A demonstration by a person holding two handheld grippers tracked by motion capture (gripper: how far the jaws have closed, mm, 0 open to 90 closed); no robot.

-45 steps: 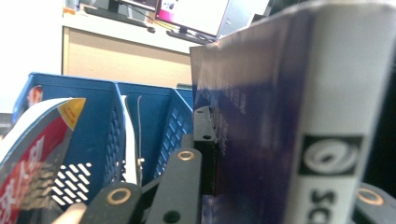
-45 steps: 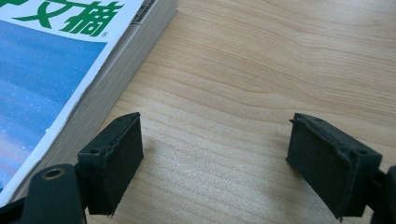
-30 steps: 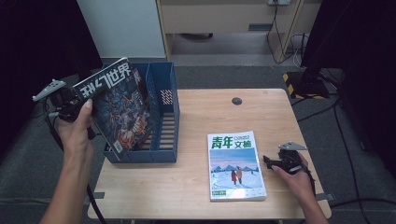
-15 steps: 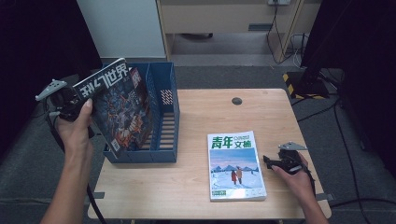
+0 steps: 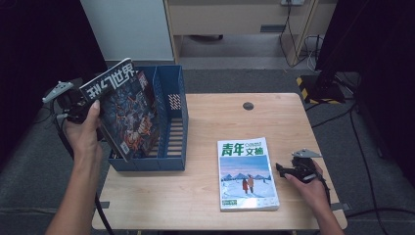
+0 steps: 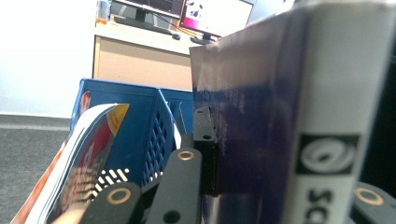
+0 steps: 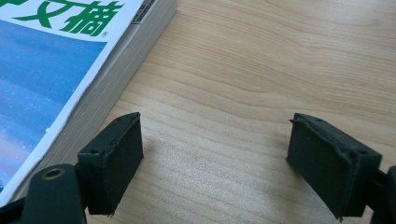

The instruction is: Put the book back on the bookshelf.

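Nearest, at the table's front right: right gripper (image 5: 283,170), low over the wooden table (image 5: 205,205), jaws spread wide with bare wood between them and nothing held. Just beside its left jaw in the right gripper view, the thick page edge of the green-titled magazine (image 7: 51,70). Flat on the table, face up, snowy scene on the cover, square to the front edge; close to the gripper, perhaps not quite touching, though hard to judge from above.

Farther back, on the left: left gripper (image 5: 73,105), raised off the table's left edge, pinching the dark magazine (image 5: 125,115) near its upper corner, pads pressed tight on the cover. Tilted, title end up and leaning left, lower end down inside the blue file rack (image 5: 176,122). In the left gripper view, spine close against the lens on the right, one black jaw flat against the cover. Left hand (image 5: 85,134) wrapped around the gripper, thumb lying on the cover's edge.

In the rack's near compartment, another magazine (image 6: 77,163) with a red and yellow cover, bowed outward; blurred, so title unreadable.

Farther still, a small dark round spot (image 5: 248,105) near the table's back edge.
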